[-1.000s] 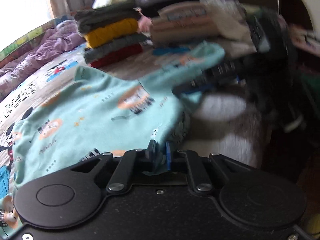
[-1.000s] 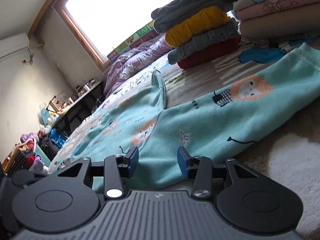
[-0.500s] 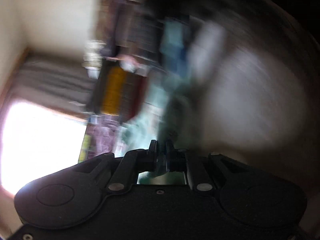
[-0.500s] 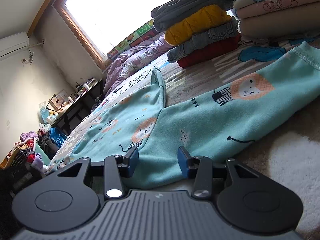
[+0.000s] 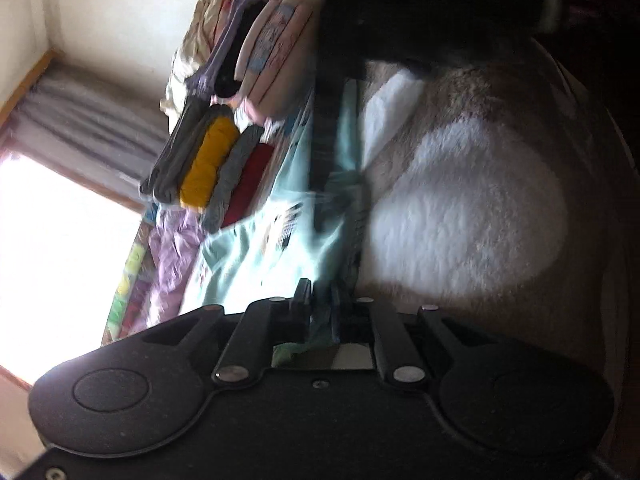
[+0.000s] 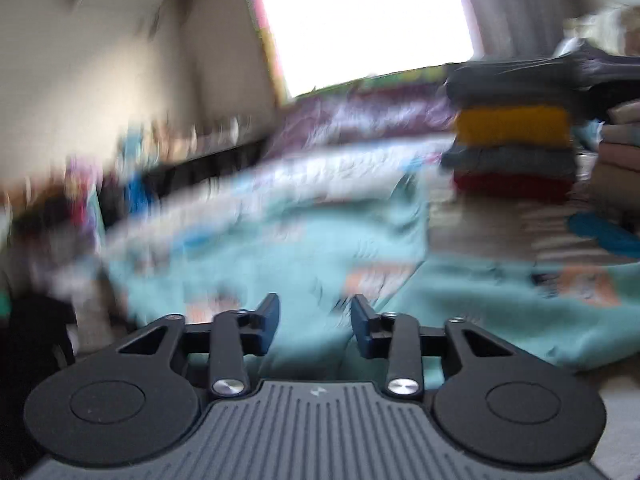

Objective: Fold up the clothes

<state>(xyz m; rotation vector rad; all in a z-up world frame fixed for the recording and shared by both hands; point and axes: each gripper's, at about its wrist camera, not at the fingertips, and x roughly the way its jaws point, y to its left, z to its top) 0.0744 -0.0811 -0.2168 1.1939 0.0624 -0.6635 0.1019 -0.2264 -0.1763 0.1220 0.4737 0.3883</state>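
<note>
Left gripper (image 5: pixel 320 300): jaws nearly together, pinching an edge of the mint-green printed garment (image 5: pixel 256 248); a fold of the cloth bunches between and behind the pads. Its view is rolled on its side. Garment runs forward from the jaws over the bed; fluffy beige-and-white blanket (image 5: pixel 472 208) lies just to the other side of the jaws.

Right gripper (image 6: pixel 314 320): jaws part-open and closing; same garment (image 6: pixel 280 240) lies spread directly ahead and under them, but whether cloth sits between the pads cannot be told, view heavily blurred.

Stack of folded clothes (image 6: pixel 514 148) (grey, yellow, grey, red) stands beyond the garment, ahead-right of the right gripper. Bright window (image 6: pixel 360 16) behind.
</note>
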